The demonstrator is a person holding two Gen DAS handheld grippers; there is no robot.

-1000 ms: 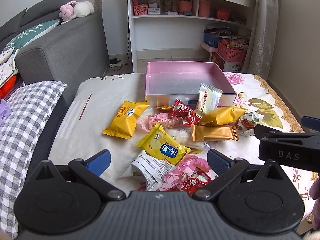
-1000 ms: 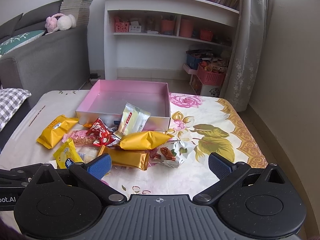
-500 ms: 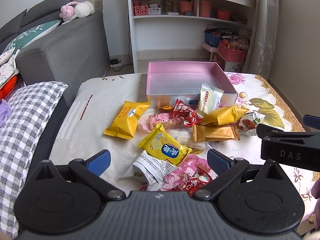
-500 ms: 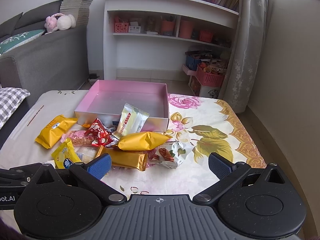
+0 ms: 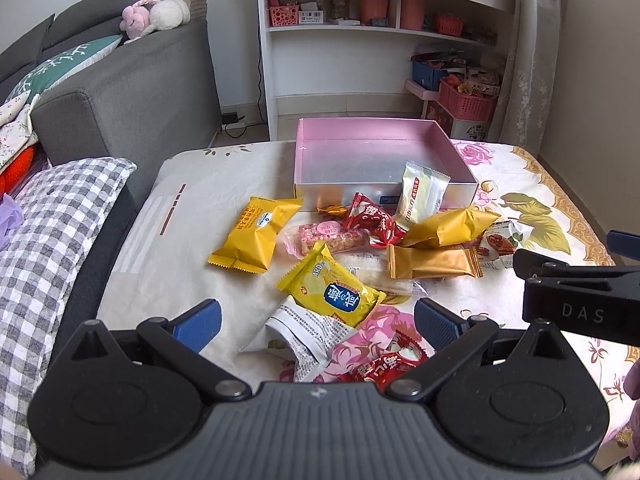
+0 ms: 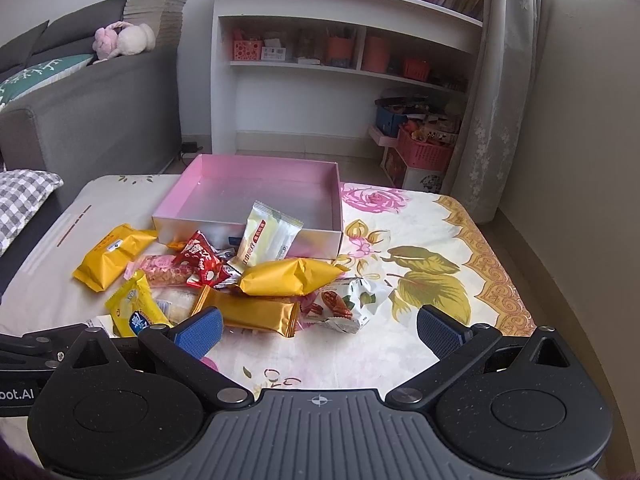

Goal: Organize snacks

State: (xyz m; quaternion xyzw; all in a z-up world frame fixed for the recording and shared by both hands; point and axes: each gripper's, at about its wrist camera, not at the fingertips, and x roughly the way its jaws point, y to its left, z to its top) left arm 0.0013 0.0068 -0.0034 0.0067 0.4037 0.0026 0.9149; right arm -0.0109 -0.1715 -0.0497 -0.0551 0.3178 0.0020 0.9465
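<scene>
A pile of snack packets lies on a floral cloth in front of an empty pink box [image 5: 380, 132] [image 6: 240, 168]. A yellow packet with a blue label [image 5: 332, 290] [image 6: 134, 308] lies nearest my left gripper [image 5: 316, 318], which is open and empty above a white packet [image 5: 304, 330]. Gold packets [image 5: 434, 262] [image 6: 288, 276], a red packet [image 5: 370, 220] and a white-green packet [image 6: 270, 236] leaning on the box lie further in. My right gripper [image 6: 318, 326] is open and empty, near a nut packet [image 6: 346, 304].
A grey sofa [image 5: 132, 92] and a checked cushion [image 5: 48, 216] stand to the left. A white shelf unit [image 6: 344, 64] with baskets is behind the table. The right gripper's body [image 5: 580, 300] juts in at the right of the left wrist view.
Both grippers have crept slightly forward toward the snack pile. No packet has moved, and both grippers stay open.
</scene>
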